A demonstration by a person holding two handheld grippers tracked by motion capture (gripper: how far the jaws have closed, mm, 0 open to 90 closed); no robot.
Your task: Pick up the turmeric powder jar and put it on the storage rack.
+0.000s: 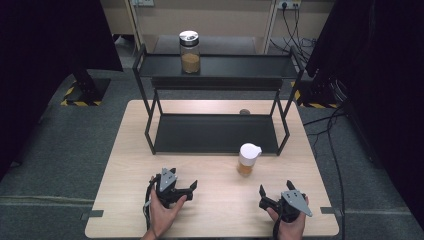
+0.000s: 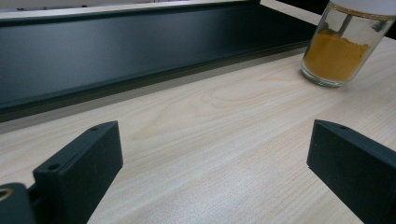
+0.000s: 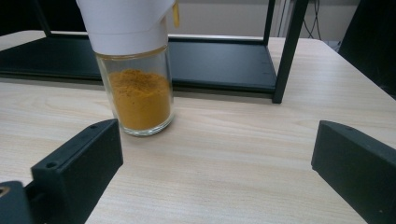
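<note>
On the pale wooden table [image 1: 210, 200] a glass jar [image 1: 247, 159] with a white lid and orange powder inside stands upright, just in front of the lower tray of a black metal rack [image 1: 215, 132]. Taking the table's middle as the dial's centre in the high view, the jar sits at about 4 o'clock, the left claw [image 1: 192, 186] at about 7 o'clock and the right claw [image 1: 261, 192] at about 5 o'clock. Both claws rest near the front edge, each held in a hand, well apart from each other. The left claw's jaws stand wide apart with nothing between them; in the left gripper view the jar [image 2: 341, 44] lies off at 1 o'clock. The right claw gapes just as wide, holding nothing; in the right gripper view the jar [image 3: 137, 79] stands near at 11 o'clock, clear of the jaws. A second jar [image 1: 189, 51], with a dark lid and brown contents, stands on the rack's top shelf at 12 o'clock.
</note>
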